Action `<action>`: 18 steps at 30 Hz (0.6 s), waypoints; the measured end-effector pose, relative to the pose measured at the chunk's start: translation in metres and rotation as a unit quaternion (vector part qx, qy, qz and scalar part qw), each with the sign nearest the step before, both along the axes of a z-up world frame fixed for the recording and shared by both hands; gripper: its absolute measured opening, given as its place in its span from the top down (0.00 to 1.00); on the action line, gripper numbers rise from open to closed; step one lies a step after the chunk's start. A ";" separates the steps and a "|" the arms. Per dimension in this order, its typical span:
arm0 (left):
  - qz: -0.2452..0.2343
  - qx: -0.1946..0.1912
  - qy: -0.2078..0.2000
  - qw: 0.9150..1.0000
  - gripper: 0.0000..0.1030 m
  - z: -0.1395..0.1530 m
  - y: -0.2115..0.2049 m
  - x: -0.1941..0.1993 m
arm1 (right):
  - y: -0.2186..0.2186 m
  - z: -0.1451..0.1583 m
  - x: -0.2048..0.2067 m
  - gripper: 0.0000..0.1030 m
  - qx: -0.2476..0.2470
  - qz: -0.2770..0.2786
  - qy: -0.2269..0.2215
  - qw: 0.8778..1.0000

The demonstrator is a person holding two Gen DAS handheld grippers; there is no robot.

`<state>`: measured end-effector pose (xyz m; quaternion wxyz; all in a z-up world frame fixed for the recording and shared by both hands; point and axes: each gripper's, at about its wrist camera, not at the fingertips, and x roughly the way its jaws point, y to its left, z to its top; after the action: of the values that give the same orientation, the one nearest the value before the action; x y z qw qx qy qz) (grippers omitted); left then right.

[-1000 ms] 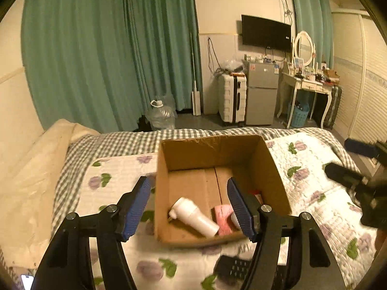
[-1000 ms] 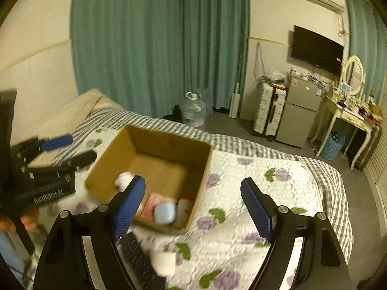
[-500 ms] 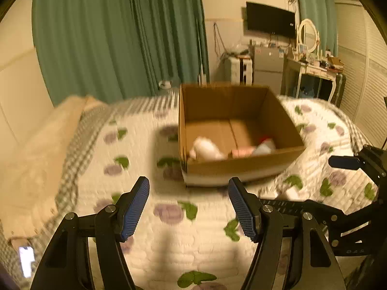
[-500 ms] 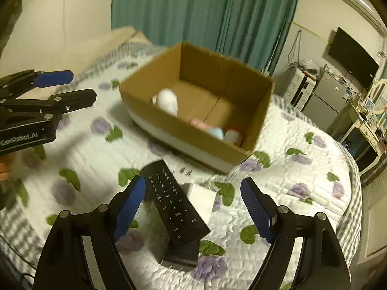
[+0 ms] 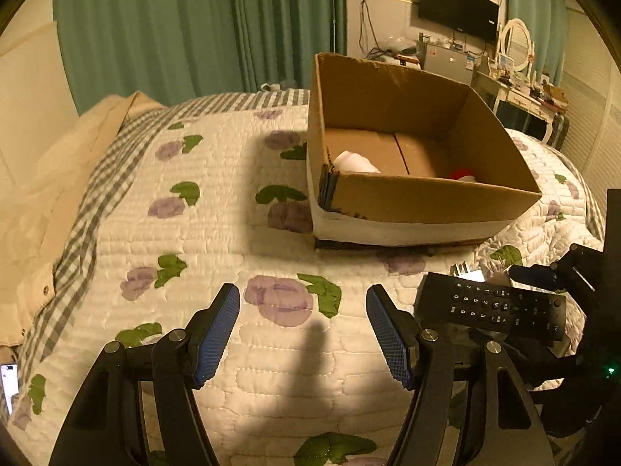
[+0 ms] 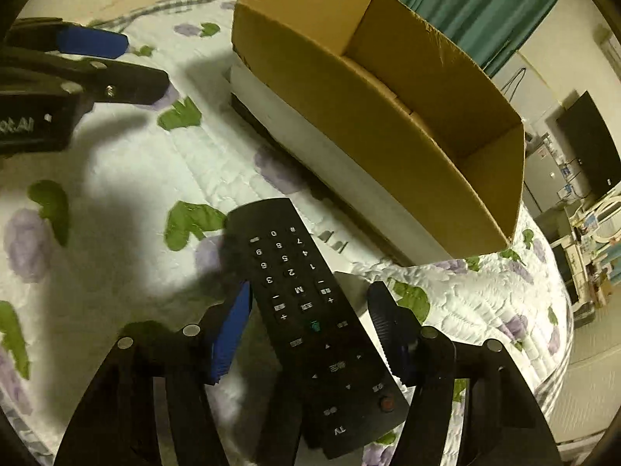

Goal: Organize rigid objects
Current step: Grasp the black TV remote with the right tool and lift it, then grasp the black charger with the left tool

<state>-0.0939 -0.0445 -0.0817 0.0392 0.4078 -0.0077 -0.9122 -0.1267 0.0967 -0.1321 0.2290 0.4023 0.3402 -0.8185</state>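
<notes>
Between your right gripper's fingers lies the black remote, buttons up, resting partly on a small white block on the bed quilt. Those fingers stand on either side of it with gaps showing, not yet clamped. Just beyond sits the cardboard box, open on top; a white bottle and something red peek over its near wall. Your left gripper hovers over bare quilt to the left of the remote, its fingers wide apart and holding nothing. Green curtains hang behind the bed.
</notes>
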 end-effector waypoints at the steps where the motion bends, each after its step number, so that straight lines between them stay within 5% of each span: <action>1: 0.001 0.001 0.000 1.000 0.32 0.000 0.000 0.000 | 0.000 0.000 0.000 0.42 0.002 -0.001 0.003 1.000; 8: 0.002 -0.007 -0.005 1.000 0.32 0.002 0.002 0.002 | -0.004 0.000 0.013 0.54 0.033 0.007 0.033 0.999; 18: -0.015 -0.018 0.002 1.000 0.32 0.027 0.028 0.020 | 0.040 0.053 0.025 0.60 -0.066 -0.064 0.004 0.996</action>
<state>-0.0743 -0.0164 -0.0546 0.0326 0.4048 -0.0302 -0.9133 -0.1017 0.1363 -0.0791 0.2008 0.4039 0.2596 -0.8539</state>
